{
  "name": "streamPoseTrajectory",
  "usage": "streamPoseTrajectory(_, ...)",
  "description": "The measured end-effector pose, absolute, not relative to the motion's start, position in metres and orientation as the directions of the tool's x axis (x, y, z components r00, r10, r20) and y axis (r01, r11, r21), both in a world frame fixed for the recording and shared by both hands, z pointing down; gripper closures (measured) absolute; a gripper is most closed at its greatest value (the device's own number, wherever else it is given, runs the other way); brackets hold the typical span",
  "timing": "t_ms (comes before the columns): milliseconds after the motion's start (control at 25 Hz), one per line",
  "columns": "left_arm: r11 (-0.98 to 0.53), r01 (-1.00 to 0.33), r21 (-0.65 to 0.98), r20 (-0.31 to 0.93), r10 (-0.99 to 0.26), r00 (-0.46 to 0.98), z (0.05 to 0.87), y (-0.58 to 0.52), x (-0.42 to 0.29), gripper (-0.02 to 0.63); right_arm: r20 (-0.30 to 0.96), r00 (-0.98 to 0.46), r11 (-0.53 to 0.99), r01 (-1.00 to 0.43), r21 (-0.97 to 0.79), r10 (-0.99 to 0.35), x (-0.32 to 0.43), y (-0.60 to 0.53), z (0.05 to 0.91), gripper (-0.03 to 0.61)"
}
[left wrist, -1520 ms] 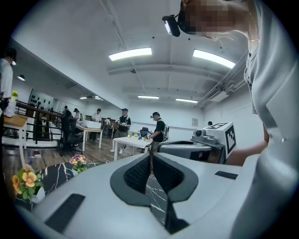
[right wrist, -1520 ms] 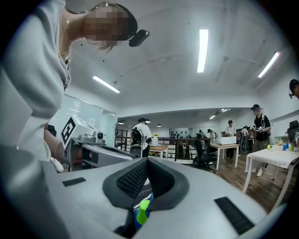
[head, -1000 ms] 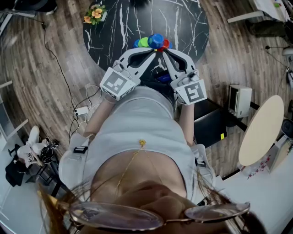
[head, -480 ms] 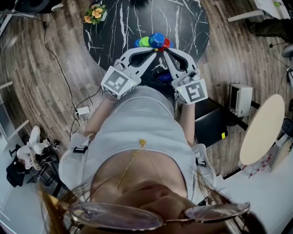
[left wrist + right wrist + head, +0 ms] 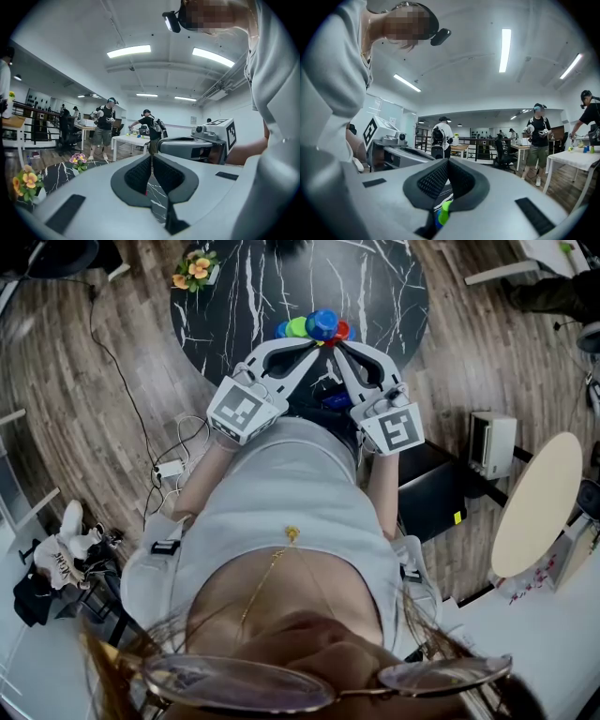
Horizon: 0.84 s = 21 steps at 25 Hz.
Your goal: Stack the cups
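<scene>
**Open-plan room, dark worktop: cups grouped, both tongs closed and empty**

Setting: a large open-plan room with ceiling strip lights and a wooden floor (image 5: 94,362). A round black marbled worktop (image 5: 375,277) stands in front of the person.

1. Left tongs (image 5: 152,165). Held close to the person's chest and pointing toward the worktop. The ribbed pads are pressed together with nothing between them.
2. Right tongs (image 5: 448,172). Held level beside the left pair and angled in toward it. They are closed flat and also empty. A green cup (image 5: 443,210) shows through the gap beneath the pads.
3. Cups (image 5: 317,326). A tight cluster of blue, green and red sits at the near edge of the worktop, just past the two tips. The blue cup looks uppermost. Whether any cups are already nested cannot be told.
4. Flowers (image 5: 194,268). A small pot stands at the worktop's left rim, well apart from the cups.
5. Background. Other people (image 5: 105,126) work at a white table (image 5: 129,139) far across the room.

Step in hand, as judged: a pause at the ready, with no cup taken up. The next move calls for opening one pair, bringing it down around a cup's wall and closing gently. The other pair could steady the receiving cup so the cluster is not knocked about.
</scene>
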<state>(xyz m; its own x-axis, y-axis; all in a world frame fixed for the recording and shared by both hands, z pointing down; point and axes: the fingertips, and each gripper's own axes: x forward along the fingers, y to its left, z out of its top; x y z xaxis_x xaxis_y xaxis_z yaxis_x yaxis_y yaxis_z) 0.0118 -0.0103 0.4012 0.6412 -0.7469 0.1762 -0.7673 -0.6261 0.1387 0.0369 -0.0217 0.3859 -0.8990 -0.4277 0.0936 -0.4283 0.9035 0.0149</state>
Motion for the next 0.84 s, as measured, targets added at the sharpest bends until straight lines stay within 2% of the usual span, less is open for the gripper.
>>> streamPoseTrajectory(840, -0.634, -0.761, 0.14, 0.177, -0.74, 0.649, 0.403, -0.0117, 0.0079, 0.575, 0.136, -0.889, 0.899, -0.437, 0.028, -0.437, 0.0335, -0.0229, 0.3913, 0.563)
